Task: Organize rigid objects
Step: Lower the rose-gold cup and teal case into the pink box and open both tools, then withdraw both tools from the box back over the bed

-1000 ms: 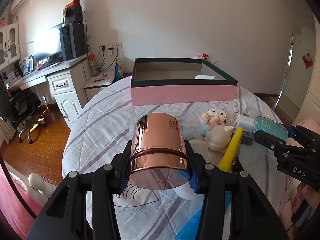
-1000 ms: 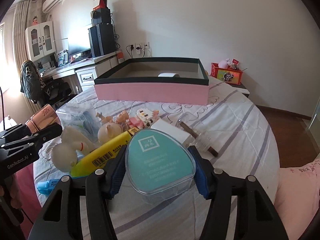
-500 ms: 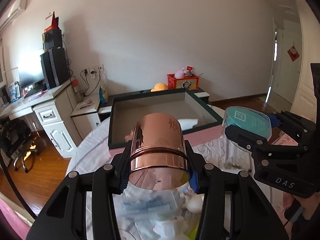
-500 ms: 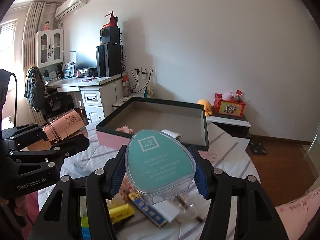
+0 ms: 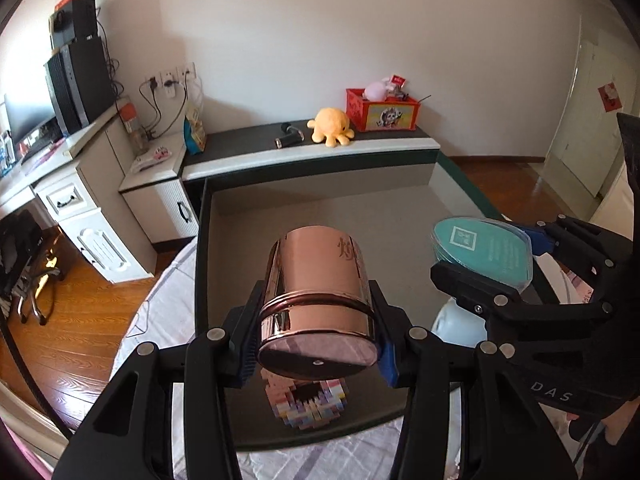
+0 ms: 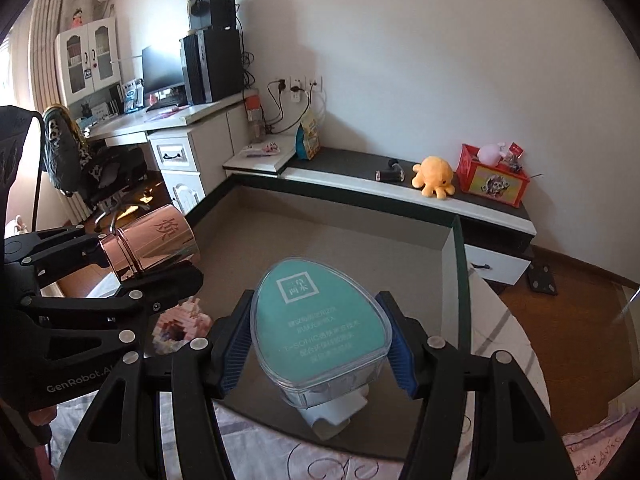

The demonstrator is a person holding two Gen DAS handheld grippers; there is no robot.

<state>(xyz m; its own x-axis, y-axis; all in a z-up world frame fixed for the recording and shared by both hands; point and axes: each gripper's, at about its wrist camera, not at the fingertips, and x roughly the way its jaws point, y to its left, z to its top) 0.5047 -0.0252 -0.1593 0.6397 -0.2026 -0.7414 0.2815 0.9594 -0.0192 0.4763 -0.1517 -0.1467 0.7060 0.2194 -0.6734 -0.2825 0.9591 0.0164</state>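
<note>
Bedroom clutter aside, we hover over the open box [image 5: 320, 216] on the bed. Our left gripper [image 5: 316, 340] clamps the copper tin [image 5: 318, 284] (slick, rigid; take its sides), our right gripper [image 6: 318, 350] the teal-lidded case [image 6: 320, 328].

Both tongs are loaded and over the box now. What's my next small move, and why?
Probably lower the left tongs and set the copper canister on the box floor's bare far part. It hangs gripped above the box; a pixel-block toy lies directly under it, and the right tongs hold the teal case alongside.
</note>
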